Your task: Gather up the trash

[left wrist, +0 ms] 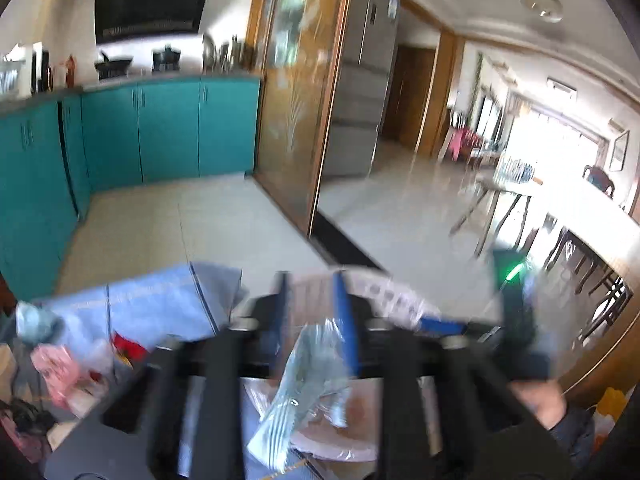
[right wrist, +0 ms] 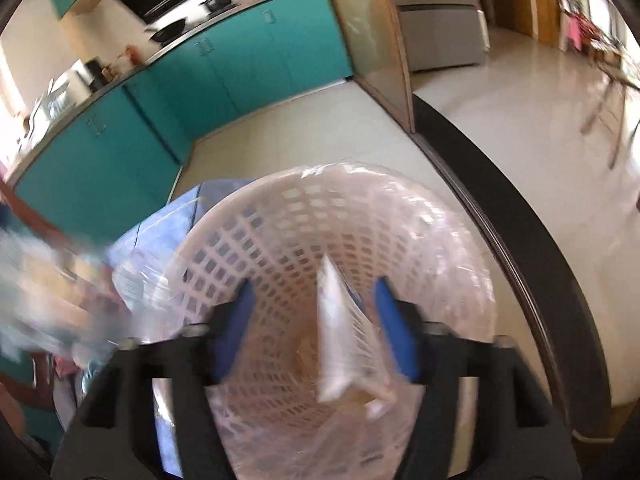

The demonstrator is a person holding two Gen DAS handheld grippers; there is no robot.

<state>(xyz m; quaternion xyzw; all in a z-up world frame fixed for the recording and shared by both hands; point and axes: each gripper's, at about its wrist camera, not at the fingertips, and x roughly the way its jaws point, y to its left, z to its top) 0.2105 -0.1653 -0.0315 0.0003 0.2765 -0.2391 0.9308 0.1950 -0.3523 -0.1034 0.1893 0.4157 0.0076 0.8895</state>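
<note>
A pale pink lattice waste basket [right wrist: 280, 216] lined with a clear bag stands on the tiled floor right under both grippers. In the right wrist view my right gripper [right wrist: 315, 286] is open wide above the basket's mouth. A white wrapper [right wrist: 344, 344] hangs loose between its blue pads [right wrist: 394, 332], touching neither. In the left wrist view my left gripper [left wrist: 312, 308] has its jaws partly apart. A crumpled teal and silver wrapper [left wrist: 300, 376] sits just below them, free of the pads, over the basket rim [left wrist: 384, 292].
A light blue cloth [left wrist: 160, 304] lies left of the basket, with a heap of pink and red scraps [left wrist: 68, 372] beside it. Teal cabinets [left wrist: 168, 132] line the back and left. A wood-framed glass sliding door [left wrist: 296, 92] and its dark floor track [right wrist: 520, 240] run to the right.
</note>
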